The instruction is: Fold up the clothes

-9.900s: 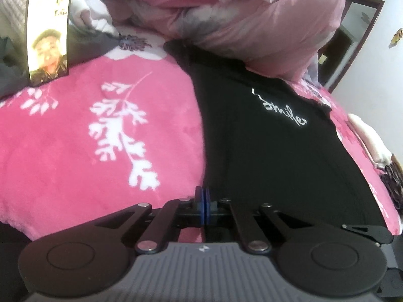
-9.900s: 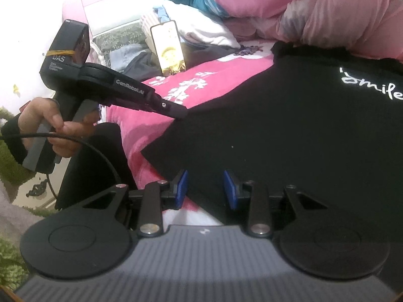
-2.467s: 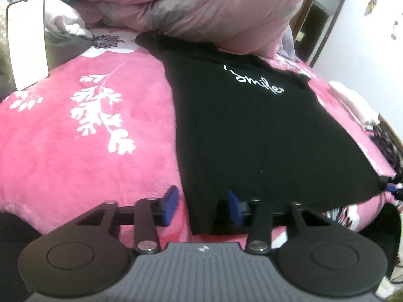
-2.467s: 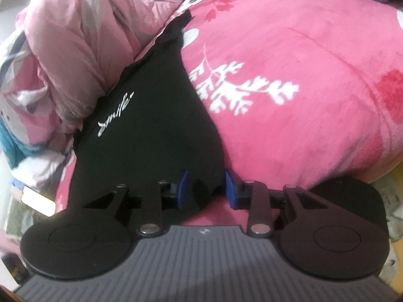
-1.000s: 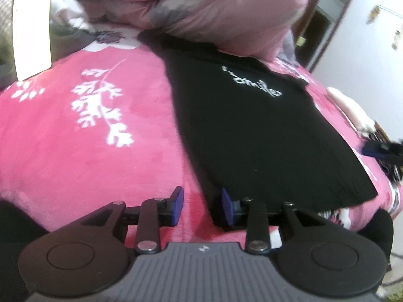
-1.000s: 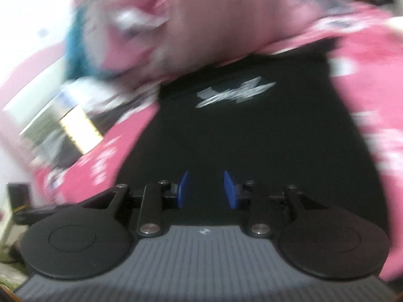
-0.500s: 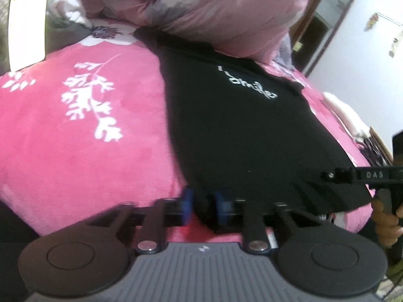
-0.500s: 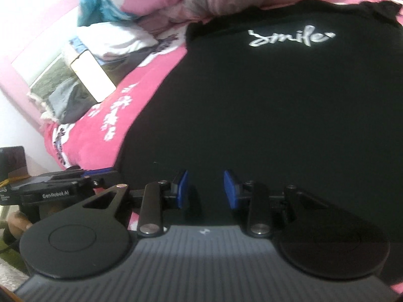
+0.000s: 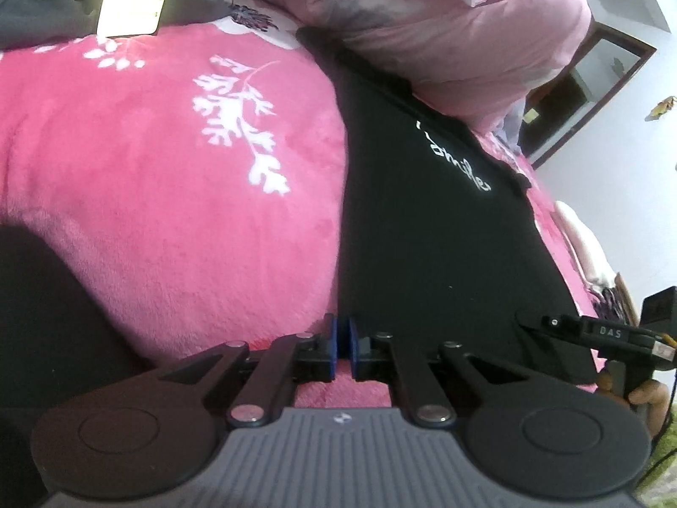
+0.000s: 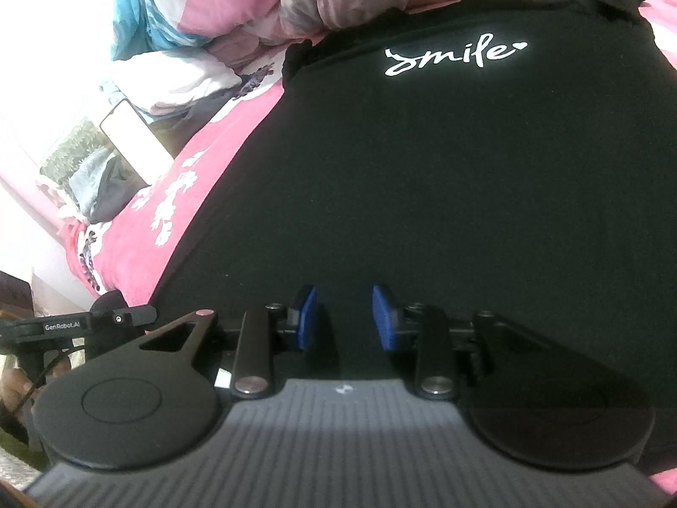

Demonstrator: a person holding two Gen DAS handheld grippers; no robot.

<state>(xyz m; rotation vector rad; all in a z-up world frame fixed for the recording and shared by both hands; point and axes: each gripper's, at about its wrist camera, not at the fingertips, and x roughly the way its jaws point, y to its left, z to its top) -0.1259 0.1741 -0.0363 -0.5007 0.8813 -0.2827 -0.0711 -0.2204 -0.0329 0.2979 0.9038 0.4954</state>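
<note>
A black T-shirt point(image 9: 423, 233) with white "smile" lettering lies flat on a pink floral blanket point(image 9: 169, 169), collar toward the far pillows. My left gripper point(image 9: 342, 340) is shut on the shirt's near left hem corner, its blue pads pressed together at the fabric edge. In the right wrist view the shirt point(image 10: 423, 169) fills the frame. My right gripper point(image 10: 345, 317) hovers open over the near hem, nothing between its blue pads. Each gripper shows in the other's view: the right one point(image 9: 592, 332) held by a hand at the hem's right corner, the left one point(image 10: 97, 319) at the left corner.
A heap of pink bedding point(image 9: 444, 21) lies behind the collar. A phone point(image 9: 131, 0) with a bright screen leans among grey clothes point(image 9: 42, 0) at the back left. A dark doorway point(image 9: 571, 97) stands beyond the bed on the right. The bed edge runs just under both grippers.
My left gripper has gone from open to shut on the shirt's left hem corner. The right gripper swung round to the near hem and stays open.
</note>
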